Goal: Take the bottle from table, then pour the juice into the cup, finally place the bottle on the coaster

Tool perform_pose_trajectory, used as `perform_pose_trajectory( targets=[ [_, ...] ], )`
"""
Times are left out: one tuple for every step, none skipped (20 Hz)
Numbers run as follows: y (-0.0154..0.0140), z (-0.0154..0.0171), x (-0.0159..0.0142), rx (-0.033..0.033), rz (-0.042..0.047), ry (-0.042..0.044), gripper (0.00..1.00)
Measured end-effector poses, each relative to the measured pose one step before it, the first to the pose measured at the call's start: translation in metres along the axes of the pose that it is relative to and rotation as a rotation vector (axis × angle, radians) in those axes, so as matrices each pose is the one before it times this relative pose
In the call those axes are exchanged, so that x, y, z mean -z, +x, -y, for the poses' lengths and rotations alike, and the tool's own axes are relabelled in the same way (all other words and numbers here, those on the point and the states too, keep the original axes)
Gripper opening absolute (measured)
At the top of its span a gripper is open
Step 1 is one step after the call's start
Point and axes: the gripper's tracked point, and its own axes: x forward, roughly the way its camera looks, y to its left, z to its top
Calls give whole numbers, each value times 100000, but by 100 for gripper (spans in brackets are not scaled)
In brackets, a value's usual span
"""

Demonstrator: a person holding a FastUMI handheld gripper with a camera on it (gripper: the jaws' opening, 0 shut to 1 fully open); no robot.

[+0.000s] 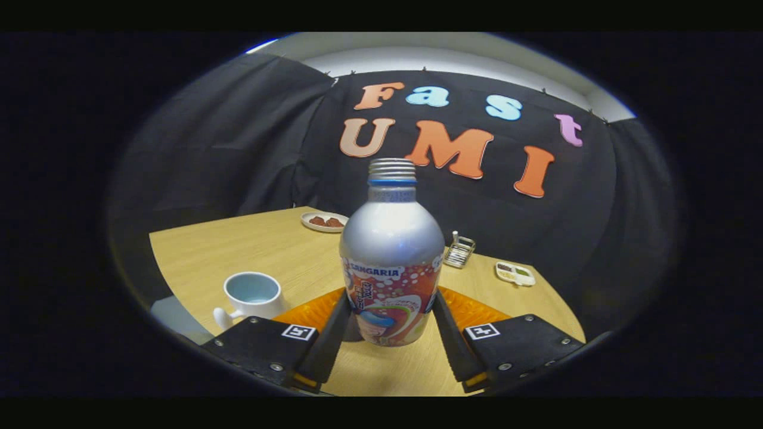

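Observation:
A silver metal bottle with a screw cap and a colourful label stands upright between my fingers. My gripper is shut on it, one finger pressing each side of the label. Whether its base rests on the wooden table or hangs just above it, I cannot tell. Right behind the bottle an orange coaster lies on the table, showing on both sides of it. A white cup with a pale blue inside stands left of the bottle, beside my left finger, its handle towards me.
At the far edge of the table sits a small white plate with brown food. A wire rack and a small white divided dish stand beyond the coaster to the right. Black cloth walls close the booth behind the table.

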Motion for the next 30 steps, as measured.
perform_pose_trajectory(
  targets=[
    [418, -376, 68, -1535, 171, 3881, 76],
    [410, -390, 87, -1855, 250, 3762, 76],
    [628, -426, -43, -1785, 209, 3627, 76],
    [436, -388, 233, -1656, -31, 3162, 76],
    [408, -395, 335, -1500, -242, 2154, 76],
    [518, -154, 376, -675, -573, 1417, 76],
    [546, -109, 520, -667, -883, 661, 76],
    [551, -11, 477, -280, -687, 605, 76],
    [426, -105, 508, -578, -1004, 1016, 76],
    [404, -112, 504, -819, -1069, 1532, 76],
    [221, -149, 556, -903, -868, 1204, 76],
    [332, -20, 282, -317, -351, 572, 76],
    [197, 89, 332, 325, -497, -95, 76],
    [366, 183, 311, 400, -593, -143, 76],
    [331, 31, 359, 30, -537, 366, 76],
    [297, -79, 196, -421, -372, 623, 76],
    [-46, -21, 296, -362, -281, 632, 76],
    [217, 27, 234, -146, -292, 482, 76],
    [319, -61, 176, -72, -409, -8, 76],
    [186, -109, 185, -16, -312, -552, 76],
    [-44, -28, 322, 358, -479, -801, 76],
    [-38, -30, 209, 44, -74, -804, 76],
    [68, -168, 231, -202, -235, -401, 76],
    [3, -40, -111, 17, 1154, -189, 76],
    [-38, 5, 61, -13, 175, -322, 77],
    [-53, -64, -48, 3, 613, -92, 77],
    [-15, 36, 179, -2, -93, -152, 77],
    [-121, 0, 77, 1, 67, -669, 78],
    [-163, -6, 76, 430, 19, -45, 79],
    [62, 55, 86, 323, 34, 654, 80]
  ],
)
